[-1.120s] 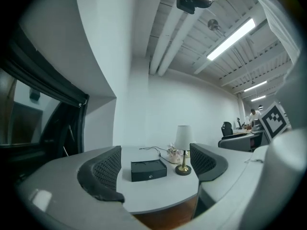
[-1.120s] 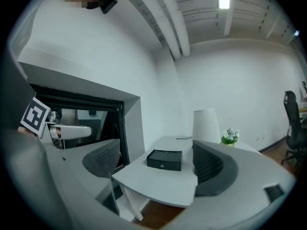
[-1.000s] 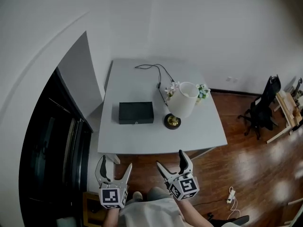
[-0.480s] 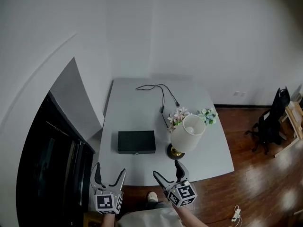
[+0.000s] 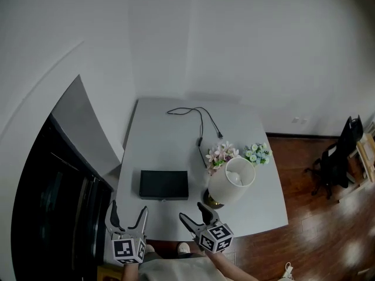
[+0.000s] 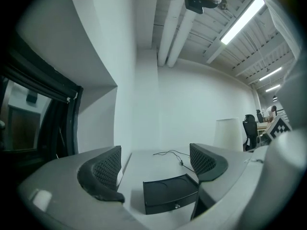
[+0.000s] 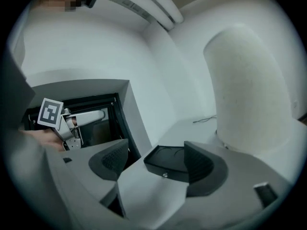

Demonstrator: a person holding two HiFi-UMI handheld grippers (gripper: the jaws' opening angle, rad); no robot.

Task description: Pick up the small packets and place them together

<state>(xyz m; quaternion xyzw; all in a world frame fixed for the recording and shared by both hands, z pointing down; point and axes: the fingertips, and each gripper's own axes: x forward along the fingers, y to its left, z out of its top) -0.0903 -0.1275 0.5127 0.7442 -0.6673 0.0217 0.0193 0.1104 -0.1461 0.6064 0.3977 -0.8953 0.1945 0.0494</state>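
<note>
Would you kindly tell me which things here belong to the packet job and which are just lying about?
Job: left hand-held gripper, open and empty; right hand-held gripper, jaws closing on nothing; black box, perhaps; no packets in sight.
Lying about: lamp, flowers, cable.

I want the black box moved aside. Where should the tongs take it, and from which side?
Probably from above, across the shorter front-to-back span of the black box, toward its left end: it lies flat on the table, and the lamp crowds its right.
</note>
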